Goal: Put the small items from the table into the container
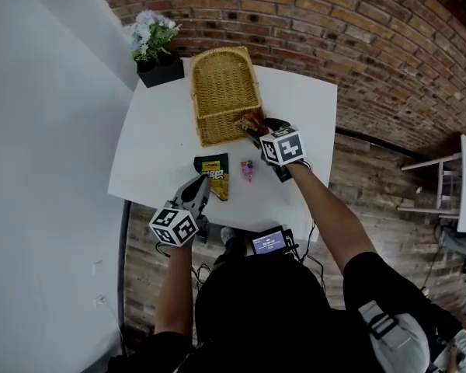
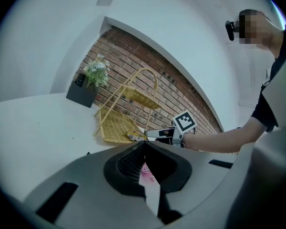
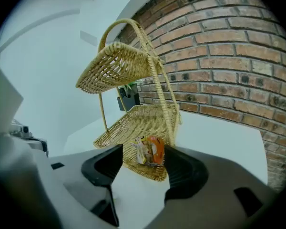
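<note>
The orange snack packet lies at the near edge of the lower tier of the wicker basket. It sits squarely between the jaws of the right gripper, which stand wide apart and clear of it: a drop-off, I'd say, not a grab. The left gripper hangs by the near edge of the table, jaws closed on nothing, likely waiting its turn. A pink sachet and a green-and-yellow packet lie on the table, uncollected.
</note>
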Demonstrator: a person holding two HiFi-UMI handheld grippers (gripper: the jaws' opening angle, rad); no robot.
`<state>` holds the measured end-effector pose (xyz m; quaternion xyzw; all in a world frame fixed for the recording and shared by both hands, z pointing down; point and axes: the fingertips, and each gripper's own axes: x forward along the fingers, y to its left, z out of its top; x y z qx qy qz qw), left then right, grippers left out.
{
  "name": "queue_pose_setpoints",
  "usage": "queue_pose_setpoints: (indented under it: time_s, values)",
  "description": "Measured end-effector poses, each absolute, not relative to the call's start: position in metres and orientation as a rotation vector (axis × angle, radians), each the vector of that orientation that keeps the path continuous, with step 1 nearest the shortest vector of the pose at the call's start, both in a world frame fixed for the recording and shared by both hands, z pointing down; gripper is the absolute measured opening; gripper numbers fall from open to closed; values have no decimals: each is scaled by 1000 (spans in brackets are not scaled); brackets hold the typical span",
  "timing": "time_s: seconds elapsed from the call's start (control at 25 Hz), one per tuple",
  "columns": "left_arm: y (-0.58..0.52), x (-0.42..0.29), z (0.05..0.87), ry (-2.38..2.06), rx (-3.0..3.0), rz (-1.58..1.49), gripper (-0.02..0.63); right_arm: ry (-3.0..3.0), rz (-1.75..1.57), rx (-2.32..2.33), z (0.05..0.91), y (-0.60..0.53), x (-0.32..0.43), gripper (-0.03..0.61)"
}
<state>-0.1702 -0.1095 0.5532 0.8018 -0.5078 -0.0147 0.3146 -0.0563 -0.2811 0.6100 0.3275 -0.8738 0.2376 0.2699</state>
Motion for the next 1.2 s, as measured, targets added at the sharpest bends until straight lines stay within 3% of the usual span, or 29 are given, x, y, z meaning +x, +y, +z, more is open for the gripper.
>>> queue_pose_setpoints:
  time_s: [0.56,0.96,1.2]
  values:
    - [-94,-157,547,-1319,2164,-34,9,-2432,718,875,583,-235,-37,252]
    - [-85,-144,544,-1295,2205,-31,9,-2482,731,888,567,-194,-21,96]
    - [-83,-141,541,-1287,2219,-31,9,-2493,739,901,562,-173,-11,39]
